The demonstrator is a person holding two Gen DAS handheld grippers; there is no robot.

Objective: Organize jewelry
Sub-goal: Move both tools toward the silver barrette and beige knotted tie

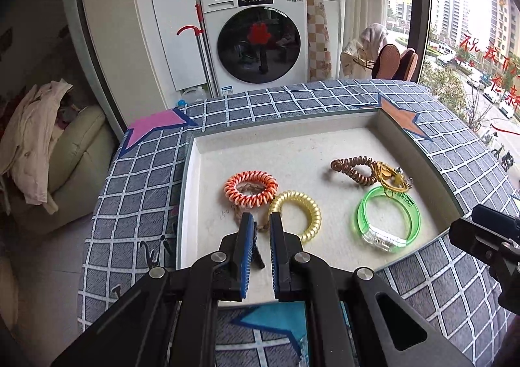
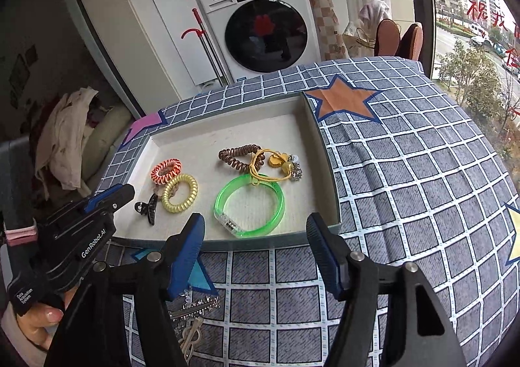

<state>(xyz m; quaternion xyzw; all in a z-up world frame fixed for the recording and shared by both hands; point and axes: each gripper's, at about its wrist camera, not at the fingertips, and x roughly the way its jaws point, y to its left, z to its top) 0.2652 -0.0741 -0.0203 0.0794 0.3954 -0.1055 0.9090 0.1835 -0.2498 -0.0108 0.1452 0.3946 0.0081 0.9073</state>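
A white tray [image 1: 195, 172] [image 2: 321, 152] lies on the checked tablecloth. It holds an orange coil hair tie [image 1: 251, 189] [image 2: 165, 171], a yellow coil tie [image 1: 297, 215] [image 2: 179, 193], a brown coil tie [image 1: 352, 169] [image 2: 237, 155] with yellow charms [image 2: 276, 160], a green bangle [image 1: 388, 220] [image 2: 250, 206] and a black hair claw [image 2: 148, 207]. My left gripper [image 1: 261, 220] [image 2: 113, 196] hovers over the tray's near left part, its jaws narrowly apart and holding nothing. My right gripper [image 2: 255, 227] is open and empty above the tray's near edge.
Keys [image 2: 191, 318] lie on the cloth near the front. A washing machine [image 1: 256, 42] stands behind the table. A sofa with clothes [image 1: 39, 146] is to the left. A window [image 1: 471, 42] is to the right.
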